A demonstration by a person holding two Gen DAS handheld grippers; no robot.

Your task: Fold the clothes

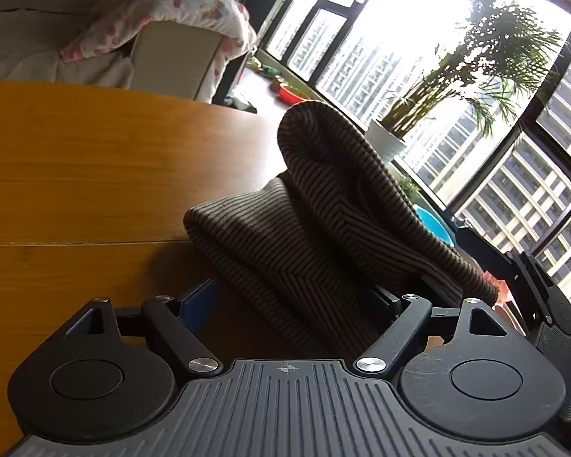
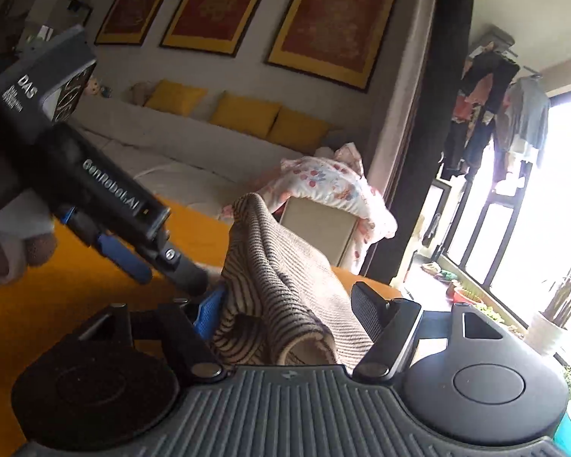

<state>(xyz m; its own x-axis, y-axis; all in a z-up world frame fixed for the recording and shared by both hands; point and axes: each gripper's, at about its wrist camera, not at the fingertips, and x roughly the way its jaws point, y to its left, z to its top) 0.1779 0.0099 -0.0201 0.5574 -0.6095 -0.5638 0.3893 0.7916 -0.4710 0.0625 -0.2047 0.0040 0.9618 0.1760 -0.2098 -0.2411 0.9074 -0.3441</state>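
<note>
We see both the left tongs (image 1: 297, 297) and right tongs (image 2: 285, 304) gripping the striped garment (image 1: 316, 205) above the wooden surface (image 1: 95, 160), a potted palm (image 1: 476, 76) beyond.

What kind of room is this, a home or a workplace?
Most likely a home living room: a sofa with yellow cushions, framed pictures on the wall, and clothes hanging by the window.

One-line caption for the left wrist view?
Left claw holding a striped garment lifted above the wooden table, by a window.
</note>
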